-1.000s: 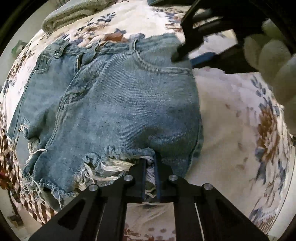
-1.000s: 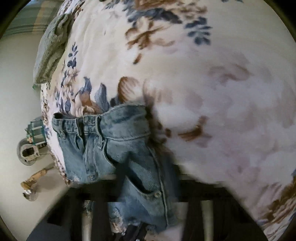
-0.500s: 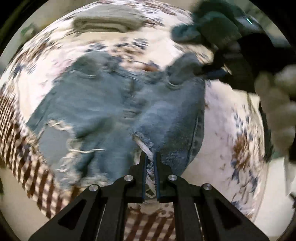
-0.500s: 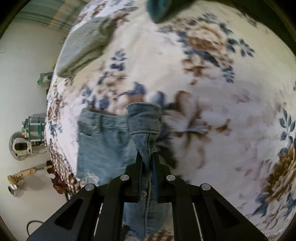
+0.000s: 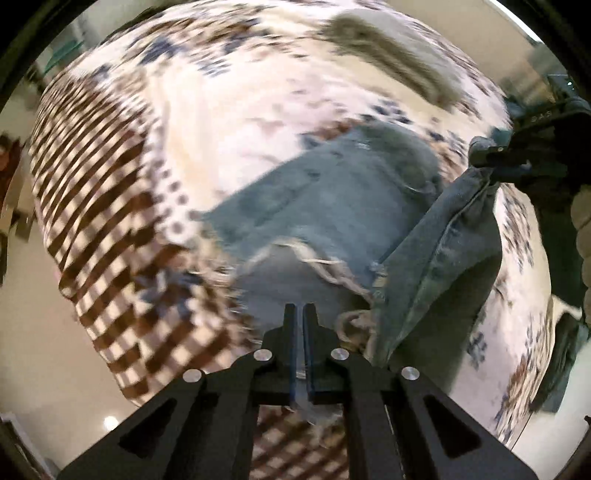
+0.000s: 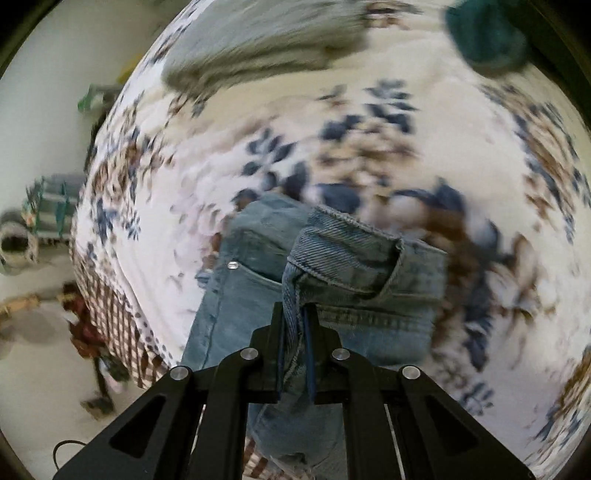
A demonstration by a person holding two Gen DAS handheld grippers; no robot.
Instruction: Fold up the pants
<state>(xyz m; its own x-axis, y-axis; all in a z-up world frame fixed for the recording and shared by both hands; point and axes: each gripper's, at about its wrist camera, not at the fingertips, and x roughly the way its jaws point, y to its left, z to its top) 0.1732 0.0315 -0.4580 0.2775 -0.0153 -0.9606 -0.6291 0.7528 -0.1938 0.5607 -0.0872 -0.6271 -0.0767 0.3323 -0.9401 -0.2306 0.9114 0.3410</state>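
Observation:
Blue denim shorts (image 5: 332, 206) with frayed hems lie on a floral bedspread (image 5: 229, 122). My left gripper (image 5: 300, 314) is shut on the frayed hem of one leg and holds it up off the bed. My right gripper (image 6: 295, 314) is shut on the waistband (image 6: 343, 240) of the same side and lifts it; it also shows in the left wrist view (image 5: 491, 162) at the right. The lifted half hangs between the two grippers as a raised fold (image 5: 443, 258) over the flat half. Both views are blurred by motion.
A folded grey-green garment (image 6: 258, 48) lies at the far side of the bed. A dark teal garment (image 6: 487, 33) lies at the far right. A brown checked bed edge (image 5: 103, 229) drops to the floor on the left, where small objects (image 6: 40, 210) stand.
Both grippers have lifted one side of the shorts off the bed and carried it leftward over the other half. The shorts have gone from flat to half raised.

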